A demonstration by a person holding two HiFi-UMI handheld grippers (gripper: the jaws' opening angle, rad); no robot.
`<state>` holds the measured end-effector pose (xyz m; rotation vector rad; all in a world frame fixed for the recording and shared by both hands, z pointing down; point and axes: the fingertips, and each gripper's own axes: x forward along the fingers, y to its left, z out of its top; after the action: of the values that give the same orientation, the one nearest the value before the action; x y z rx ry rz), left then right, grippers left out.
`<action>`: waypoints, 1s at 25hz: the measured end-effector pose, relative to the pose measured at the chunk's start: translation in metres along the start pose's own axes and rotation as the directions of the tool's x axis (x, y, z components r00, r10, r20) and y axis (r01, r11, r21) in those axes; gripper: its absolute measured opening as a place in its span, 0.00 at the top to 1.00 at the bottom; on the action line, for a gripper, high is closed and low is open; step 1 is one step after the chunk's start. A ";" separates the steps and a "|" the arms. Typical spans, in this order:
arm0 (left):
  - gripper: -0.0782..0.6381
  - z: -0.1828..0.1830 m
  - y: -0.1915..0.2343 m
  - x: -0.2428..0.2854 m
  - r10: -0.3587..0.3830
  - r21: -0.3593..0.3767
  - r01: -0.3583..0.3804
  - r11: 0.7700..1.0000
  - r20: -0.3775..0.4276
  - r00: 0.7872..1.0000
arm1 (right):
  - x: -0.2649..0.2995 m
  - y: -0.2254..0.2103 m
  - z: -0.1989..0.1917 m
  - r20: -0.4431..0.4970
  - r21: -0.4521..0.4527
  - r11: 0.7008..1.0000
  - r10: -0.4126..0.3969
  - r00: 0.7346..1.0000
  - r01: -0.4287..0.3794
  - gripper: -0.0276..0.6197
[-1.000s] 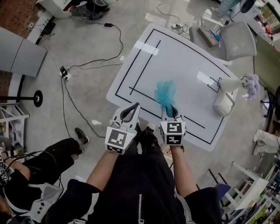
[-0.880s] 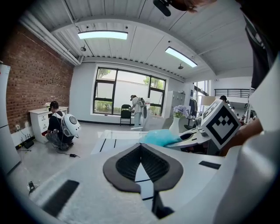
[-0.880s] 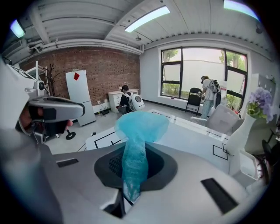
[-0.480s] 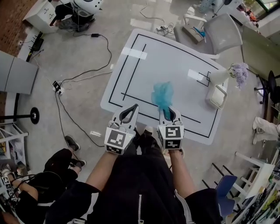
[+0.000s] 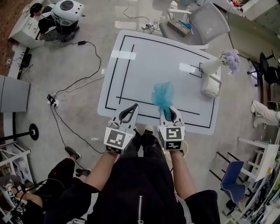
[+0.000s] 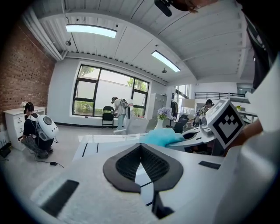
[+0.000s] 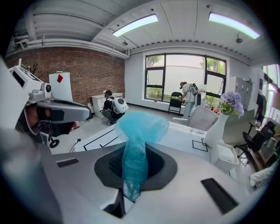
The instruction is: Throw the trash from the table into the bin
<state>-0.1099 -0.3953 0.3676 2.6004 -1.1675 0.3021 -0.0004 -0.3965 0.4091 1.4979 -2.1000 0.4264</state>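
Note:
A crumpled teal plastic bag [image 5: 163, 93] sticks up from my right gripper [image 5: 168, 109], which is shut on its twisted lower end above the near edge of the white table [image 5: 144, 65]. In the right gripper view the bag [image 7: 139, 129] rises from between the jaws of the right gripper [image 7: 134, 151]. My left gripper [image 5: 134, 106] is beside it on the left, shut and empty; its pads meet at the tip [image 6: 141, 146]. A small white bin [image 5: 211, 85] stands at the table's right edge, also seen in the right gripper view [image 7: 224, 158].
A white vase with purple flowers [image 5: 218, 62] stands beside the bin. A grey chair [image 5: 210, 22] is at the table's far side. Cables [image 5: 76, 81] lie on the floor to the left, where a person [image 5: 43, 13] crouches by a white round device.
Both grippers have risen slightly, the bag staying in the right one. The head view has swung, so the table, the vase and the bin now sit further left and up in the picture.

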 end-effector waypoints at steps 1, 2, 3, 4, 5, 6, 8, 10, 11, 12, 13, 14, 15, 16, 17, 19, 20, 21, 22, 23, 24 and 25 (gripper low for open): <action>0.88 -0.001 -0.001 0.001 -0.012 -0.002 0.012 1.000 -0.005 1.000 | 0.000 0.000 -0.001 0.001 -0.002 1.000 -0.008 1.000 0.008 0.92; 0.88 -0.004 -0.002 0.003 -0.023 -0.003 0.023 1.000 -0.011 1.000 | 0.000 0.000 -0.002 0.003 -0.004 1.000 -0.016 1.000 0.016 0.92; 0.88 -0.007 -0.002 0.006 -0.034 0.001 0.034 0.999 -0.015 0.999 | -0.001 -0.001 -0.004 0.005 -0.004 1.000 -0.022 1.000 0.022 0.92; 0.88 -0.008 -0.003 0.008 -0.043 0.006 0.043 0.999 -0.015 0.999 | -0.001 -0.002 -0.005 0.003 -0.002 1.000 -0.028 1.000 0.028 0.92; 0.88 -0.008 -0.004 0.010 -0.047 0.007 0.047 0.999 -0.010 0.999 | -0.003 -0.002 -0.007 0.000 0.000 1.000 -0.032 1.000 0.032 0.92; 0.88 -0.007 -0.006 0.010 -0.049 0.004 0.049 0.999 -0.006 0.999 | -0.004 -0.002 -0.008 -0.002 0.004 0.999 -0.035 0.999 0.035 0.92; 0.88 -0.006 -0.007 0.007 -0.052 0.001 0.052 0.999 -0.003 0.999 | -0.007 0.000 -0.008 0.008 0.016 0.999 -0.042 0.999 0.042 0.92; 0.88 -0.006 -0.007 0.004 -0.049 -0.001 0.049 0.999 -0.002 0.999 | -0.010 0.003 -0.007 0.015 0.026 0.999 -0.041 0.999 0.041 0.92; 0.88 -0.006 -0.006 0.001 -0.046 -0.003 0.046 0.999 0.000 0.999 | -0.011 0.006 -0.007 0.015 0.029 0.999 -0.039 0.999 0.038 0.92; 0.88 -0.006 -0.006 -0.001 -0.041 -0.005 0.041 0.999 0.002 0.999 | -0.012 0.008 -0.008 0.015 0.029 0.999 -0.036 0.999 0.035 0.92; 0.88 -0.006 -0.005 -0.004 -0.037 -0.007 0.037 0.999 0.005 0.999 | -0.013 0.011 -0.009 0.014 0.027 0.999 -0.033 0.999 0.032 0.92; 0.88 -0.005 -0.005 -0.007 -0.032 -0.007 0.032 0.999 0.008 0.999 | -0.014 0.014 -0.010 0.014 0.024 0.999 -0.030 0.999 0.030 0.92; 0.88 -0.004 -0.004 -0.009 -0.026 -0.005 0.026 1.000 0.011 1.000 | -0.016 0.016 -0.011 0.015 0.021 0.999 -0.027 1.000 0.027 0.92; 0.88 -0.003 -0.005 -0.012 -0.020 -0.003 0.020 1.000 0.015 1.000 | -0.018 0.019 -0.012 0.017 0.018 1.000 -0.025 1.000 0.024 0.92; 0.88 -0.003 -0.005 -0.016 -0.014 -0.002 0.014 1.000 0.020 1.000 | -0.021 0.021 -0.014 0.021 0.016 1.000 -0.023 1.000 0.023 0.92; 0.88 -0.002 -0.009 -0.023 -0.003 -0.002 0.004 1.000 0.030 1.000 | -0.028 0.026 -0.016 0.029 0.013 1.000 -0.019 0.999 0.019 0.92; 0.88 -0.002 -0.012 -0.028 0.001 -0.002 -0.001 1.000 0.034 0.999 | -0.033 0.028 -0.017 0.035 0.011 1.000 -0.016 0.999 0.016 0.92; 0.88 -0.003 -0.015 -0.032 0.006 -0.005 -0.006 1.000 0.038 0.999 | -0.038 0.030 -0.018 0.040 0.009 1.000 -0.012 0.999 0.012 0.92; 0.88 -0.004 -0.019 -0.037 0.011 -0.008 -0.011 1.000 0.041 0.999 | -0.044 0.033 -0.018 0.044 0.007 1.000 -0.009 0.999 0.009 0.92; 0.88 -0.005 -0.024 -0.041 0.015 -0.012 -0.015 1.000 0.044 0.999 | -0.050 0.035 -0.020 0.049 0.006 1.000 -0.006 0.999 0.006 0.92; 0.88 -0.007 -0.030 -0.046 0.017 -0.013 -0.017 1.000 0.046 0.999 | -0.057 0.037 -0.021 0.054 0.004 1.000 -0.005 0.999 0.005 0.92; 0.88 -0.009 -0.037 -0.050 0.017 -0.004 -0.017 1.000 0.048 0.999 | -0.064 0.039 -0.023 0.060 0.001 1.000 -0.006 0.998 0.005 0.92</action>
<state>-0.1155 -0.3340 0.3554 2.6094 -1.2055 0.2428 -0.0151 -0.3209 0.3926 1.5346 -2.1413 0.3853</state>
